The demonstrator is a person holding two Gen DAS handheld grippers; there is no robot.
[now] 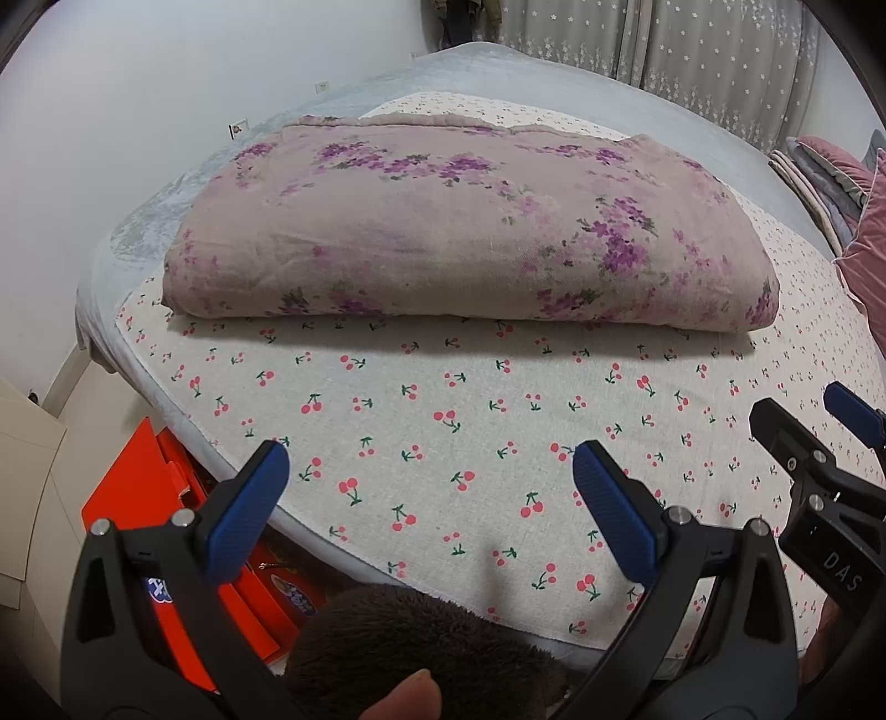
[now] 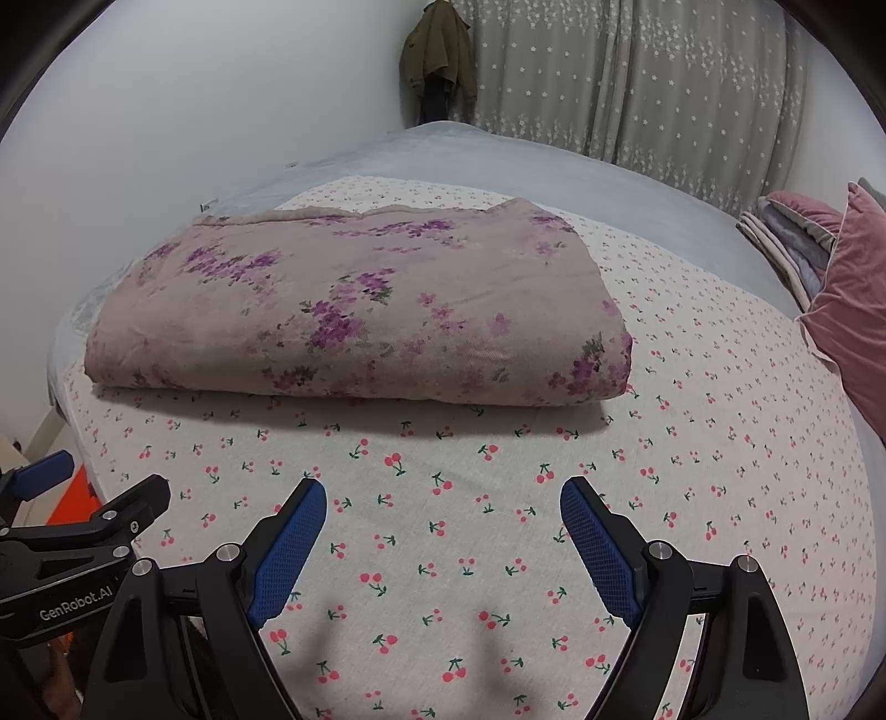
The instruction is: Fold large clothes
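The folded floral quilt (image 1: 465,232) lay on the cherry-print sheet (image 1: 443,421) toward the far side of the bed. The left tongs (image 1: 429,471) and right tongs (image 2: 443,512) hovered over the near sheet, both spread wide and empty, well apart from the quilt.

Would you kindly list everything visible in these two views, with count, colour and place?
folded quilt: one, mauve with purple flowers, middle of bed
cherry-print sheet: one, cream with red cherries, under the quilt
grey bedspread: one, pale grey, beneath the sheet
pink cushion: one, dusty pink, right edge
curtain: one, grey with white stars, back wall
jacket: one, olive, hanging in the corner
orange box: one, orange, on the floor at left
left gripper: one, black with blue pads, open above the sheet
right gripper: one, same colours, open above the sheet
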